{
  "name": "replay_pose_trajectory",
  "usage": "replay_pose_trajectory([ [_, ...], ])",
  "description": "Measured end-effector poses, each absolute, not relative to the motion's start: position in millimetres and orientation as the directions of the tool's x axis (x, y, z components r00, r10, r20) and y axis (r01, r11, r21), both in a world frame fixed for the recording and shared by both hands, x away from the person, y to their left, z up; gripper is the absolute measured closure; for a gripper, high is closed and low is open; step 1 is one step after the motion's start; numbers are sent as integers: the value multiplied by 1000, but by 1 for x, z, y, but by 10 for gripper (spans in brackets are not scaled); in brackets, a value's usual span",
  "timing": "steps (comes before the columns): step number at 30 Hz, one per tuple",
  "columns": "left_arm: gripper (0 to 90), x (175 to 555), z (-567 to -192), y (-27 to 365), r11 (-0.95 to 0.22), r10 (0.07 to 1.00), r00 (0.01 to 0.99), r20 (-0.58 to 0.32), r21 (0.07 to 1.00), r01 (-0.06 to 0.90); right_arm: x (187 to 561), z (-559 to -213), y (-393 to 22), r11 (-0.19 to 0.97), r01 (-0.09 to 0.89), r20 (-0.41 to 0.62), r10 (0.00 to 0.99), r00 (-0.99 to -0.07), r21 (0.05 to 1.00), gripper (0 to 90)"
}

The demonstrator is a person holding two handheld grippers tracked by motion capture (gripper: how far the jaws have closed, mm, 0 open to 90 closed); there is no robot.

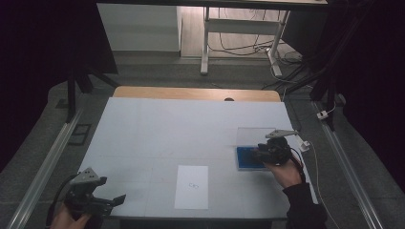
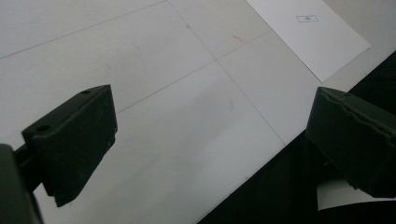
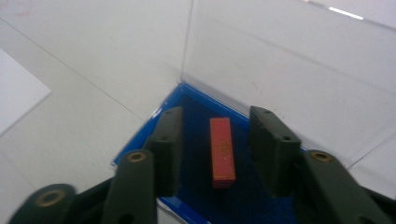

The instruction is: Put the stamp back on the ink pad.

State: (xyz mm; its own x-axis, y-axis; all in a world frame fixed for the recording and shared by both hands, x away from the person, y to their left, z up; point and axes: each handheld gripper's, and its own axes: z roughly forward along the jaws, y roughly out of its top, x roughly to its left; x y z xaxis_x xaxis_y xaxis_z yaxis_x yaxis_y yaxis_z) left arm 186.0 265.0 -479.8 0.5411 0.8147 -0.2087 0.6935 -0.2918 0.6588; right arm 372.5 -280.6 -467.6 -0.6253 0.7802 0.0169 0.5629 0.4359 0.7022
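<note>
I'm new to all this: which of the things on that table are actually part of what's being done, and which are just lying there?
Part of the job:
- red block, lying in the blue tray, between the open jaws, pads clear of it
- blue tray with a clear upright lid
- right gripper, over the tray

Just lying about:
- white sheet of paper
- left gripper, open, at the table's near edge

High view: above the near edge, facing forward and down over the whole counter (image 1: 157,129) | left gripper view: low, close, shares the paper sheet (image 2: 310,35) | right gripper view: close over the blue tray (image 3: 149,135), shared with high view.
</note>
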Motion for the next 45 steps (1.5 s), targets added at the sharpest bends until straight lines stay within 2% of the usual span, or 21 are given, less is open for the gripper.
replay_pose_trajectory([
  [9,23,186,-480,265,-289,815,540,-211,659,694,362,-459,-276,397,543,39,780,-624,740,332],
  [22,23,186,-480,266,-287,816,538,-213,659,695,350,-455,-269,373,549,77,773,-629,748,142],
  [33,23,186,-480,265,-287,816,537,-212,658,696,333,-450,-275,354,552,108,764,-637,755,129],
  [45,23,187,-480,266,-283,817,534,-217,656,700,309,-447,-282,365,550,90,769,-633,751,72],
])
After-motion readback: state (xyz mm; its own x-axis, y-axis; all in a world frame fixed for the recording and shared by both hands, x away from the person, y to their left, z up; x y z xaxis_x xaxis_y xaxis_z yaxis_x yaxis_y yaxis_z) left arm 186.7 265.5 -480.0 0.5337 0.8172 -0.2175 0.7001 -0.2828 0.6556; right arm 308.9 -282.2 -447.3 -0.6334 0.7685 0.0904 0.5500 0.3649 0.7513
